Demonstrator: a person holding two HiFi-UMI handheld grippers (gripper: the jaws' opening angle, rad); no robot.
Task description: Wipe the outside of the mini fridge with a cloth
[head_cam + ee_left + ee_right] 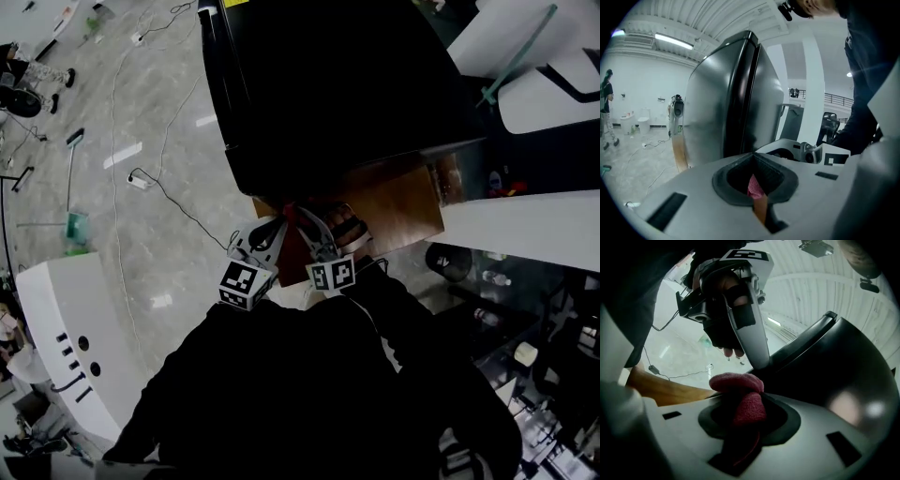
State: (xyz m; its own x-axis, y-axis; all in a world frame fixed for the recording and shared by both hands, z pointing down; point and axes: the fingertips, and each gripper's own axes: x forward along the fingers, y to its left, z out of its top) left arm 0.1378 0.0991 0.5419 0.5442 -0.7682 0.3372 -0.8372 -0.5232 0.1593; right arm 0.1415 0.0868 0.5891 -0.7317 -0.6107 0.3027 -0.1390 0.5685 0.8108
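Observation:
The black mini fridge [337, 84] stands on a wooden stand [394, 206]. Both grippers meet at its lower front edge. A red cloth [290, 212] is bunched between them. My right gripper [743, 413] is shut on the cloth [745, 399], which bulges out above its jaws against the fridge [843, 366]. My left gripper [757, 194] is shut, with a bit of pink cloth [754, 187] pinched in its jaws, and the fridge door [726, 103] rises just ahead. The right gripper view shows the left gripper [759, 364] reaching down onto the cloth, a gloved hand [724, 329] around it.
Cables [169, 192] trail over the grey floor left of the fridge, near a mop [75, 187]. A white counter [66, 328] stands at the lower left and white furniture [525, 225] at the right. A person [607, 108] stands far off in the room.

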